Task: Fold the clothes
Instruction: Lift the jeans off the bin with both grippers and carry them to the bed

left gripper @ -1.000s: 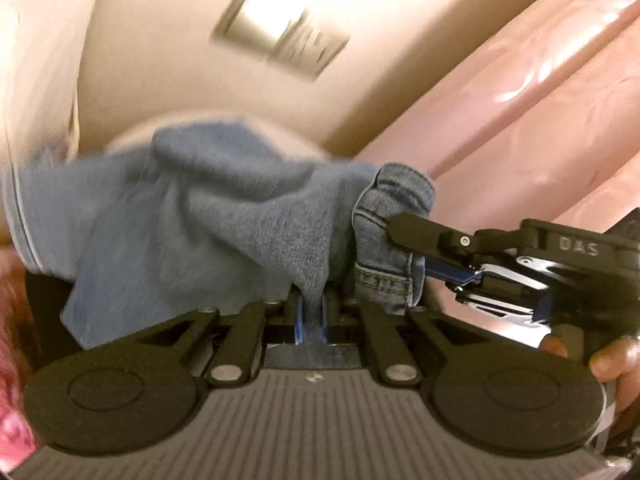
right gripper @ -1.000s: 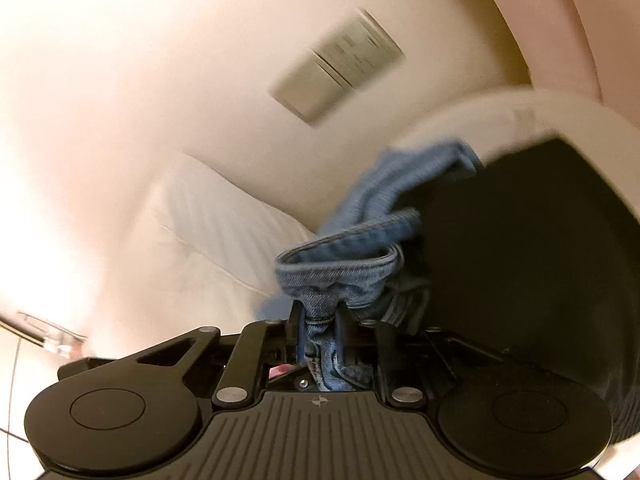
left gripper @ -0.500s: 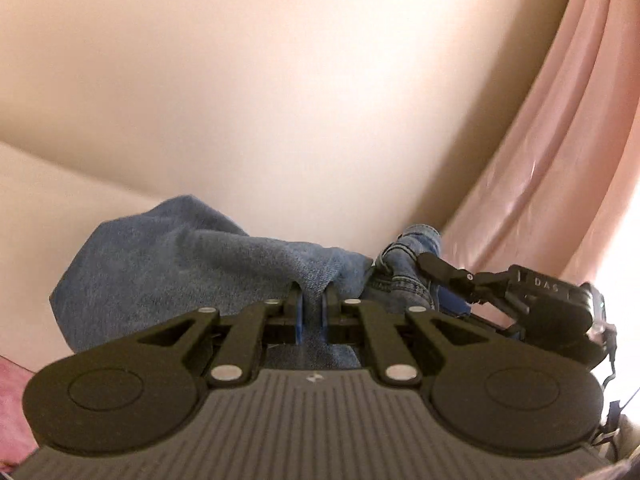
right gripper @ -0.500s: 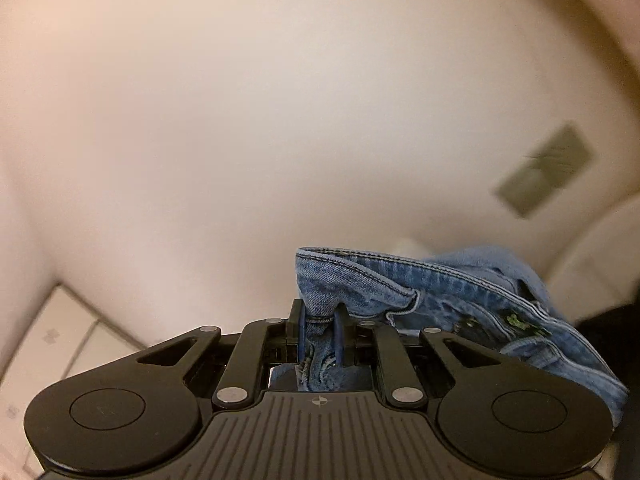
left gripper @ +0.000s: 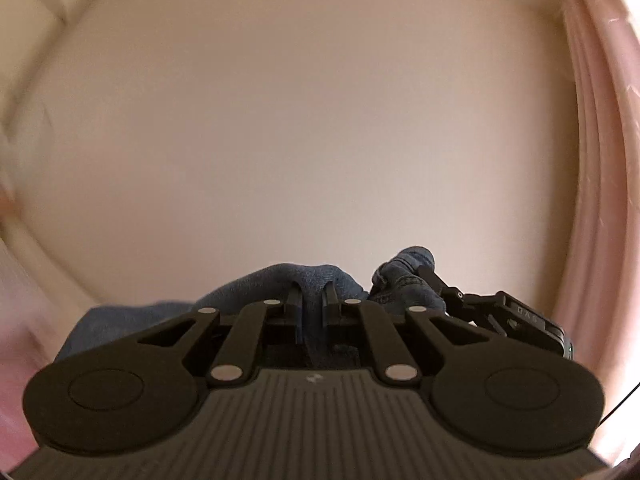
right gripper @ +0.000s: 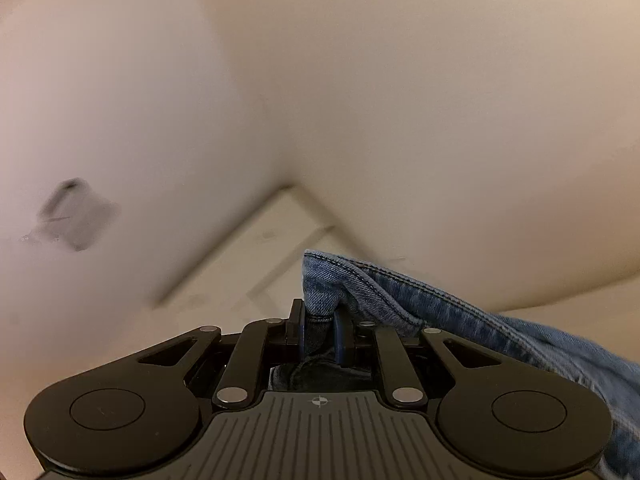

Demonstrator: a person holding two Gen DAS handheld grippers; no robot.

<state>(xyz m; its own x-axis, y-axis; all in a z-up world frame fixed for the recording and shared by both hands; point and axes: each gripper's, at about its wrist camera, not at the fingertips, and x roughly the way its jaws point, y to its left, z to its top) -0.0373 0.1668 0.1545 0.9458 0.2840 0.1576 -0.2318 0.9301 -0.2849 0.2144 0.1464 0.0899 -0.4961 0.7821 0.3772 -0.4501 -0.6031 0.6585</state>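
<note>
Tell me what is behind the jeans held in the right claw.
Behind the jeans pinched in the right claw are a blurred beige wall and pale panelling. The denim hides whatever lies lower right.

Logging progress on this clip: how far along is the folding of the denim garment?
Done: both grippers have a grip. The left gripper and right gripper are each shut on the denim garment, raised toward the ceiling. In hand: it is lifted, hanging bunched between them near the pink curtain. Left: no fold is visible; it needs laying flat and folding.
</note>
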